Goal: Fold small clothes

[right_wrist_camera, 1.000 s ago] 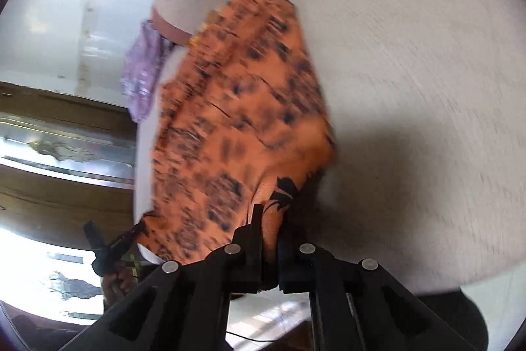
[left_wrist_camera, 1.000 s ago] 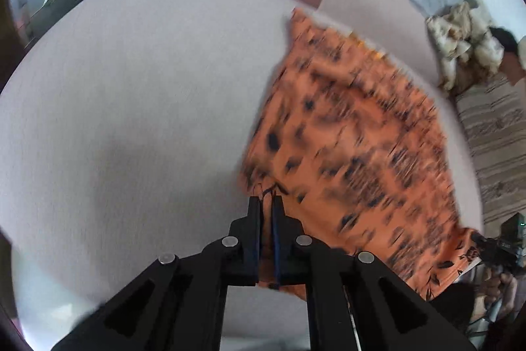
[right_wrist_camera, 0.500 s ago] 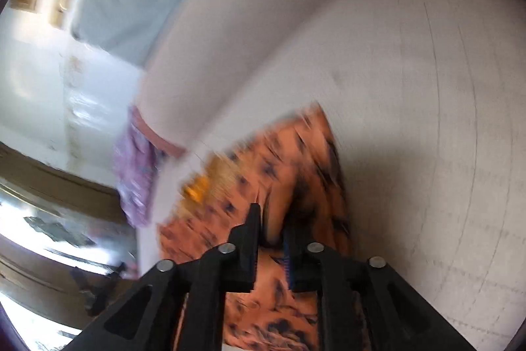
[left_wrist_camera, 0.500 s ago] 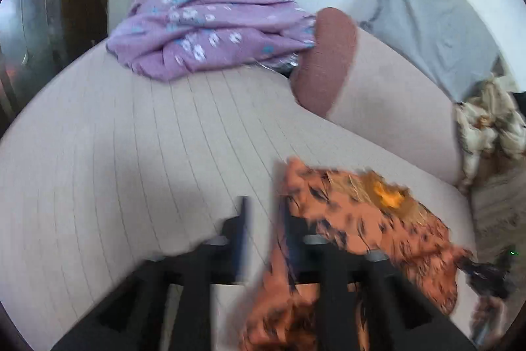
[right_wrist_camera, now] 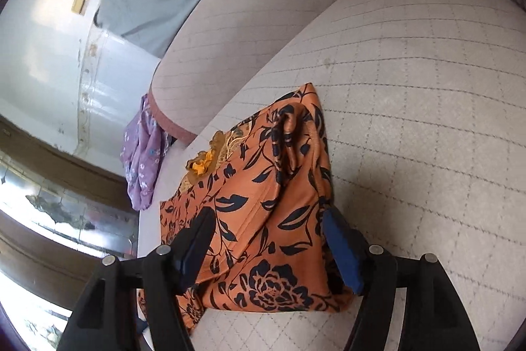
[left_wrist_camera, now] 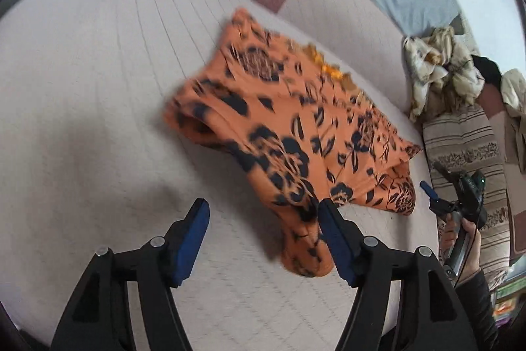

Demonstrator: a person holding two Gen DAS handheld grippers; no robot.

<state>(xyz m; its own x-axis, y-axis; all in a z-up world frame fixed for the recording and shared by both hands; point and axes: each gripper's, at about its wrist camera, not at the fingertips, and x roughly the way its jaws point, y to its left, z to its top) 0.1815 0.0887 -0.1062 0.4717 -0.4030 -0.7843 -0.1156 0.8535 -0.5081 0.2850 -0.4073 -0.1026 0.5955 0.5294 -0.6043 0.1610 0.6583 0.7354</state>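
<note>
We judge the step in hand to be setting down a fold in the orange floral garment (left_wrist_camera: 296,127), which lies on the quilted sofa seat (left_wrist_camera: 98,87), in the centre of the left wrist view and at lower centre of the right wrist view; the left gripper (left_wrist_camera: 263,213) has its fingers (left_wrist_camera: 197,219) spread wide with nothing between them, the right-hand one just touching the cloth's near end; the right gripper (right_wrist_camera: 266,226) is likewise spread, its fingers (right_wrist_camera: 342,239) standing either side of the garment (right_wrist_camera: 263,219) without pinching it.

To do this well, we would smooth the doubled layer flat before the next fold, since a ridge of bunched cloth stands up near the top of the piece in the right wrist view; we would then pinch both near corners evenly, so the edges meet square rather than skewed.

In the left wrist view the long axis runs diagonally from upper left to lower right, with a narrow tail hanging toward bottom centre; in the right wrist view it runs from the bottom of the frame up toward the centre, narrowing to a corner at the top. The yellow trim (right_wrist_camera: 203,163) sits on its left edge there.
</note>
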